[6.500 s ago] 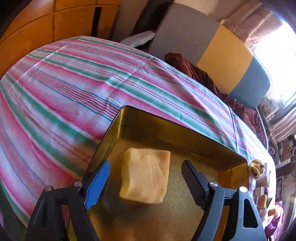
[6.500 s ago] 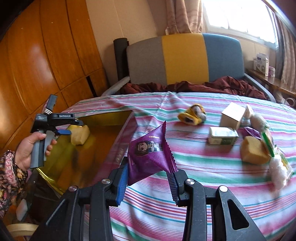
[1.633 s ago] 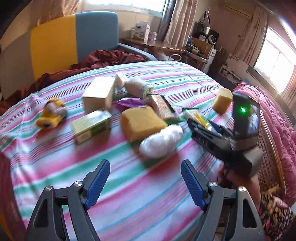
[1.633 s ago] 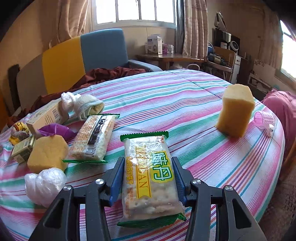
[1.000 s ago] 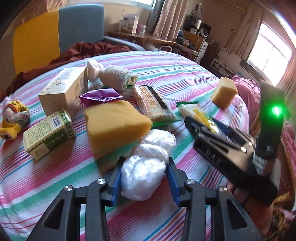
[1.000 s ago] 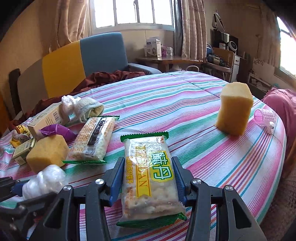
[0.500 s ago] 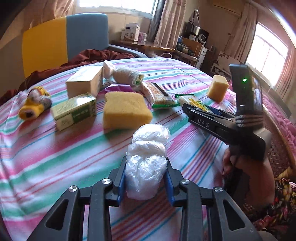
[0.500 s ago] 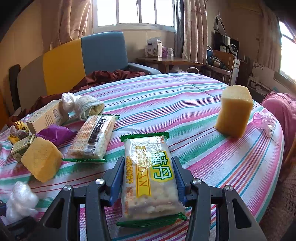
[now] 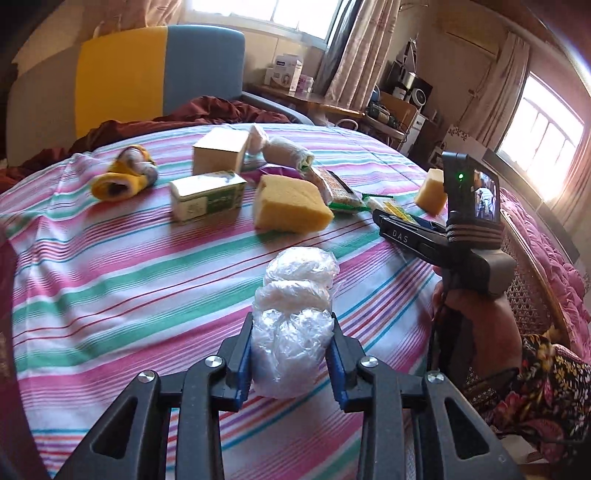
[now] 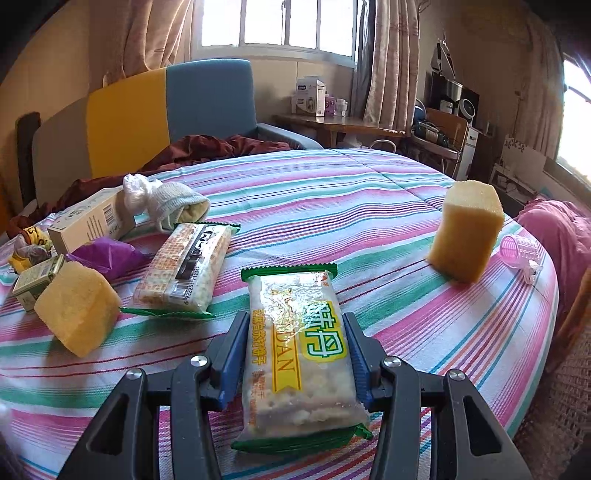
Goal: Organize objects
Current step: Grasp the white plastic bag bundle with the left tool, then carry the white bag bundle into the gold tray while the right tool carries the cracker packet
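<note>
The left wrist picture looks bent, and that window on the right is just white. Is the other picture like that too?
Left wrist view: fisheye lens curves the striped tablecloth; the window is blown out by glare, and the yellow toy is smeared. Right wrist view: same bending, windows overexposed, but the cracker packet is sharp.

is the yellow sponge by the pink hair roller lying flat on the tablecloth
No, the yellow sponge stands upright on one end on the striped tablecloth, a little apart from the pink hair roller.
</note>
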A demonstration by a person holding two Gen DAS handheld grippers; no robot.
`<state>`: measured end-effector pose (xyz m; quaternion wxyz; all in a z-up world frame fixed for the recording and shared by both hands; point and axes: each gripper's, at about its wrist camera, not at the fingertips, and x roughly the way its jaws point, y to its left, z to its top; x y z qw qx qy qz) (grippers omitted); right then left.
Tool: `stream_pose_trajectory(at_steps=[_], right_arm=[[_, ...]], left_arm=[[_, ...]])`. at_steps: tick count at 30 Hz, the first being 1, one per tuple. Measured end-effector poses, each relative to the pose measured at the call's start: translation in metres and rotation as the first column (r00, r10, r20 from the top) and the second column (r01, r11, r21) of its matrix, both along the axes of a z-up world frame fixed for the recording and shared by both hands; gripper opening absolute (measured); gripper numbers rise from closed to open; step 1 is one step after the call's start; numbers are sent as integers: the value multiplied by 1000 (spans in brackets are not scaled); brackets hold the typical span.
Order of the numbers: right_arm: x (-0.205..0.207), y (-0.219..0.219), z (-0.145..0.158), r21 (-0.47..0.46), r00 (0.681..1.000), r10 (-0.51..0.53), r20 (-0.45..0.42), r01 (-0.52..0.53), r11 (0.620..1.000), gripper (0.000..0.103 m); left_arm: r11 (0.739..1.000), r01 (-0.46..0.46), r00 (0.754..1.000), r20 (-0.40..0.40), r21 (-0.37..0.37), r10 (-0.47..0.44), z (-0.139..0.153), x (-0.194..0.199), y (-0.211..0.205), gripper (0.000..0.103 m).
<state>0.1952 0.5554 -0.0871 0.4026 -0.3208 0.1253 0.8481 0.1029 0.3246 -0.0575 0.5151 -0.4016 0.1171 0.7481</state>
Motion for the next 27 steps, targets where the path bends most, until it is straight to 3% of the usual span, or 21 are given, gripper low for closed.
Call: stream_pose_trajectory(at_steps=[16, 22, 27], right_arm=[[0, -13, 5, -39, 998, 26, 52, -24, 999, 50], [7, -30, 10, -108, 998, 52, 22, -49, 993, 49], [8, -50, 14, -160, 996, 93, -3, -92, 983, 49]], left_arm=[[985, -157, 987, 22, 72, 156, 30, -36, -84, 33], [966, -240, 970, 44, 94, 237, 35, -54, -126, 33], [935, -342, 939, 70, 97, 337, 35, -75, -165, 33]])
